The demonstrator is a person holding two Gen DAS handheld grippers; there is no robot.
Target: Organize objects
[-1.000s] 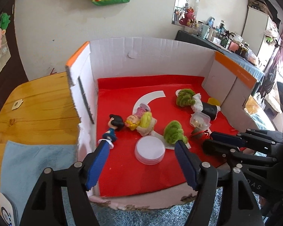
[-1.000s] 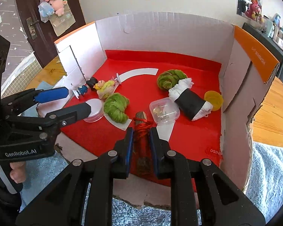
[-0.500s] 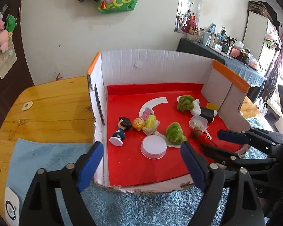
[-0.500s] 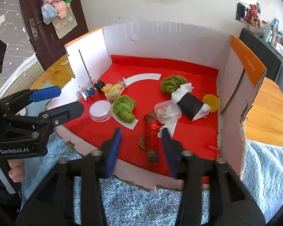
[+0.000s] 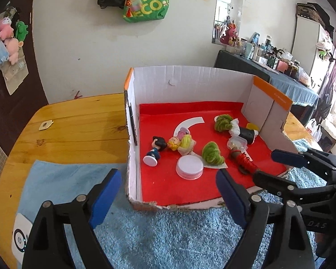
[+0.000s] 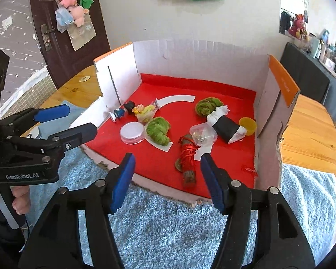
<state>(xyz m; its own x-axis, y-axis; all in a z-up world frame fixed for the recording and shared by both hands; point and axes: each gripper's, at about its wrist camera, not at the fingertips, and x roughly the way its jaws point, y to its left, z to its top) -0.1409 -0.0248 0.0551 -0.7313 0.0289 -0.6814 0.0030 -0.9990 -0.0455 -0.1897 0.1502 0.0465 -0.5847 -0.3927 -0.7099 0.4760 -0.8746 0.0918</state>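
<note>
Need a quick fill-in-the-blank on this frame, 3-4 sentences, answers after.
1. Both the left gripper and the right gripper are ____.
2. The stick wound with red cord lies on the ____ liner of the cardboard box.
3. The white round lid sits beside a ____ yarn bundle.
4. The dark-haired figurine is lying ____, not standing.

Answers: open; red; green; down

red box floor (image 6: 224,161), blue tong pads (image 6: 123,183), green yarn balls (image 6: 158,131), yellow lid (image 6: 248,124), red-wrapped stick (image 6: 187,154).
</note>
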